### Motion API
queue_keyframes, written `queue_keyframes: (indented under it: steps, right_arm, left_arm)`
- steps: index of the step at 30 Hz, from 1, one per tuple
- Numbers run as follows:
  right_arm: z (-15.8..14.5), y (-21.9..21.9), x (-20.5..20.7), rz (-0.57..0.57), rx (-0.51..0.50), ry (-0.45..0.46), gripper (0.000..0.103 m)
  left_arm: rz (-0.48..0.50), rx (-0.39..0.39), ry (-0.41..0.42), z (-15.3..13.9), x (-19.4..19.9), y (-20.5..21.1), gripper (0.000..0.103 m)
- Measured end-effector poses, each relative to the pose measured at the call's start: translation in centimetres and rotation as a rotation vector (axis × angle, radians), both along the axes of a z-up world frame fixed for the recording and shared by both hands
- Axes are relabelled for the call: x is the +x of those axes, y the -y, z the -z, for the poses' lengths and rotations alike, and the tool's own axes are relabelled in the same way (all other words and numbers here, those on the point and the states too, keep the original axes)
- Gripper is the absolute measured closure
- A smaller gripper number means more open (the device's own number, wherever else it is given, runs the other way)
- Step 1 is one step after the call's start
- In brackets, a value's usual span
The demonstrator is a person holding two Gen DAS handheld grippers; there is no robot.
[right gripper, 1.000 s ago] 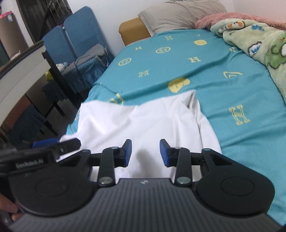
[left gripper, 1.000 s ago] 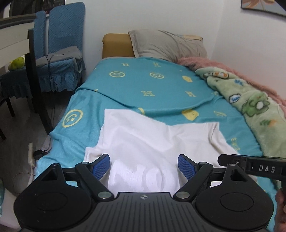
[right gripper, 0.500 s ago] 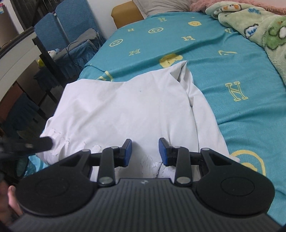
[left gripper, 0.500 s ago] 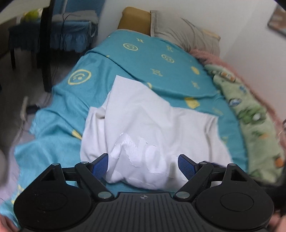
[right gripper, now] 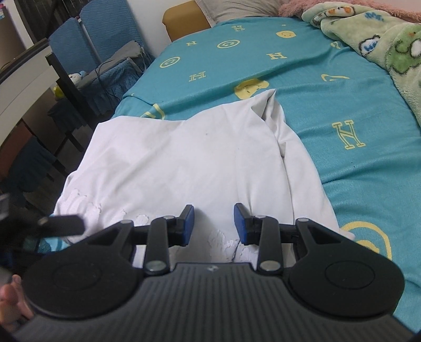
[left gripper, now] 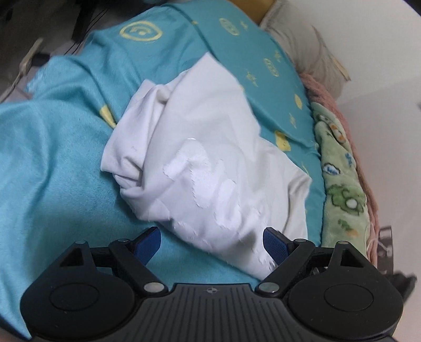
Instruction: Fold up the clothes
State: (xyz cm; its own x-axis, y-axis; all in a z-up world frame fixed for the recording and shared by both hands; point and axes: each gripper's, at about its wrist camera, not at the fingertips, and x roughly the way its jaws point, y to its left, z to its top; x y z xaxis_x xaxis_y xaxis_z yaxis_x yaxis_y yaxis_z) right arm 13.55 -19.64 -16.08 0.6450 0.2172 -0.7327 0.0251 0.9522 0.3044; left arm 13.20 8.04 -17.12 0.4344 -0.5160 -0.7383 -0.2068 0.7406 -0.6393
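Note:
A white T-shirt [left gripper: 205, 163] with a white printed logo lies partly folded on the teal bedspread [left gripper: 52, 157]; it also shows in the right wrist view [right gripper: 184, 163]. My left gripper [left gripper: 211, 242] is wide open and empty, hovering over the shirt's near edge, its view tilted. My right gripper [right gripper: 213, 223] is open and empty, low over the shirt's near part by the logo. The left gripper's tip [right gripper: 63, 225] shows at the left of the right wrist view.
A green cartoon blanket [right gripper: 381, 44] and pink throw [left gripper: 342, 110] lie along the bed's right side. A grey pillow [right gripper: 236, 8] sits at the head. Blue chairs [right gripper: 105, 34] and a dark table leg [right gripper: 65, 79] stand left of the bed.
My left gripper has moved nearer the shirt, tilted and turned so its view slants. My right gripper has dropped closer to the shirt. Both stayed open.

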Motion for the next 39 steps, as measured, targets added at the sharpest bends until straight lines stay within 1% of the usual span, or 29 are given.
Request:
queue_keyframes:
  steps: [2, 4, 6, 7, 9, 11, 12, 13, 16, 17, 18, 20, 22, 24, 26, 27, 28, 30, 31, 32, 33, 34, 36, 39]
  right_arm:
    - [0.0, 0.0, 0.0, 0.001, 0.000, 0.000, 0.067]
    - [0.0, 0.0, 0.0, 0.000, -0.001, 0.000, 0.067]
    - [0.0, 0.1, 0.0, 0.002, 0.001, 0.000, 0.067]
    - [0.0, 0.1, 0.0, 0.004, 0.002, 0.000, 0.067]
    - [0.0, 0.0, 0.0, 0.007, 0.002, -0.001, 0.067]
    - [0.0, 0.0, 0.1, 0.008, -0.002, -0.002, 0.067]
    - [0.0, -0.1, 0.1, 0.008, -0.005, -0.001, 0.067]
    - [0.0, -0.1, 0.1, 0.007, -0.008, -0.001, 0.067]
    - [0.0, -0.1, 0.1, 0.010, -0.008, -0.003, 0.067]
    - [0.0, -0.1, 0.1, 0.010, -0.008, -0.005, 0.067]
    - [0.0, -0.1, 0.1, 0.010, -0.009, -0.006, 0.067]
    - [0.1, -0.2, 0.1, 0.007, -0.015, -0.007, 0.067]
    - [0.0, -0.3, 0.1, 0.006, -0.023, -0.007, 0.067]
    - [-0.1, -0.3, 0.1, 0.009, -0.025, -0.006, 0.067]
    - [-0.5, -0.1, 0.0, 0.032, 0.000, -0.009, 0.067]
    - [-1.0, 0.2, -0.2, 0.050, 0.034, -0.008, 0.064]
    - [-1.5, 0.5, -0.4, 0.069, 0.074, -0.004, 0.064]
    - [-2.6, 1.4, -1.0, 0.107, 0.205, 0.012, 0.063]
    - [-3.0, 1.8, -1.4, 0.118, 0.285, 0.016, 0.057]
    - [-3.2, 2.2, -1.7, 0.125, 0.370, 0.016, 0.047]
    - [-3.3, 2.5, -2.1, 0.132, 0.458, 0.014, 0.019]
    - [-3.2, 2.8, -2.5, 0.137, 0.546, 0.007, 0.003]
    - [-2.4, 2.8, -3.0, 0.137, 0.710, -0.045, 0.000]
    - [0.1, 1.8, -3.2, 0.134, 0.914, -0.162, 0.000]
  left_arm:
    - [-0.048, -0.020, -0.005, 0.7, 0.8, -0.6, 0.020]
    - [-0.094, -0.054, 0.009, 0.8, 1.0, -1.4, 0.029]
    - [-0.133, -0.086, 0.020, 0.7, 0.7, -2.1, 0.044]
    - [-0.141, -0.092, 0.032, 0.6, 0.5, -2.3, 0.048]
    - [-0.149, -0.095, 0.061, 0.2, 0.2, -2.6, 0.062]
    - [-0.147, -0.096, 0.097, -0.4, -0.2, -2.5, 0.069]
    - [-0.144, -0.099, 0.117, -0.8, -0.4, -2.4, 0.071]
    - [-0.139, -0.106, 0.136, -1.2, -0.5, -2.3, 0.072]
    - [-0.121, -0.119, 0.161, -1.8, -0.6, -1.9, 0.072]
    - [-0.116, -0.122, 0.151, -1.6, -0.5, -1.7, 0.068]
    - [-0.111, -0.124, 0.134, -1.3, -0.3, -1.5, 0.059]
    - [-0.103, -0.129, 0.087, -0.5, 0.0, -1.3, 0.051]
    - [-0.097, -0.122, 0.084, -0.1, 0.1, -1.1, 0.053]
    - [-0.103, -0.120, 0.099, -0.4, 0.1, -1.1, 0.065]
    - [-0.112, -0.128, 0.107, -0.4, 0.1, -1.3, 0.069]
    - [-0.117, -0.132, 0.111, -0.4, 0.1, -1.4, 0.073]
    - [-0.118, -0.132, 0.115, -0.5, 0.0, -1.5, 0.074]
    - [-0.116, -0.130, 0.126, -0.7, -0.1, -1.4, 0.077]
    - [-0.115, -0.129, 0.132, -0.8, -0.1, -1.4, 0.078]
    - [-0.115, -0.131, 0.138, -0.9, -0.1, -1.3, 0.078]
    - [-0.115, -0.134, 0.143, -1.0, -0.1, -1.2, 0.079]
    - [-0.115, -0.136, 0.147, -1.2, -0.2, -1.3, 0.079]
    - [-0.118, -0.140, 0.151, -1.4, -0.3, -1.4, 0.079]
    - [-0.126, -0.149, 0.153, -1.4, -0.5, -1.4, 0.079]
